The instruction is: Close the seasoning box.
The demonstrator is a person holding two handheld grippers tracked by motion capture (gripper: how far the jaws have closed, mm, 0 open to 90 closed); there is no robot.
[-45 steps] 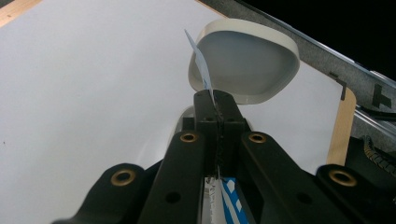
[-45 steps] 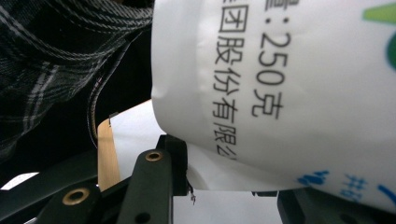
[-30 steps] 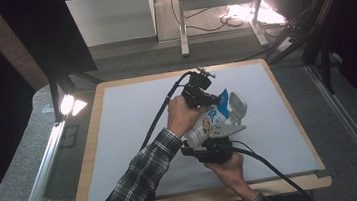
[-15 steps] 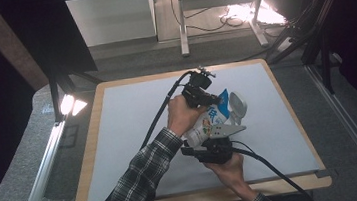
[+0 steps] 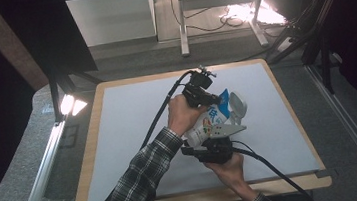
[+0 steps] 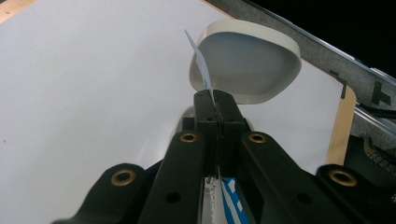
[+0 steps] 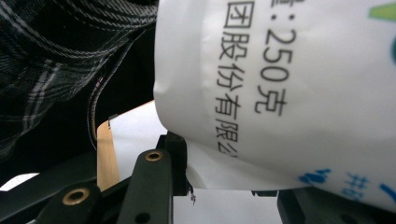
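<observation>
A white bag (image 5: 209, 122) with blue and coloured print hangs tilted above the mat between both grippers. My left gripper (image 5: 212, 99) is shut on the bag's thin top edge (image 6: 205, 77), which sticks up between the closed jaws of this gripper (image 6: 215, 99). My right gripper (image 5: 207, 141) grips the bag's lower end from below. In the right gripper view the bag (image 7: 289, 93), white with black printed characters, sits between the jaws of the right gripper (image 7: 229, 186). A white rounded bowl (image 5: 237, 105) stands on the mat just beyond the bag, and its inside (image 6: 247, 65) looks bare.
A pale mat (image 5: 129, 126) covers the wooden-rimmed table (image 5: 91, 150). Black cables (image 5: 160, 115) trail from both grippers across it. A plaid sleeve (image 5: 140, 185) reaches in from the bottom. Metal rails (image 5: 42, 165) run along both sides of the table.
</observation>
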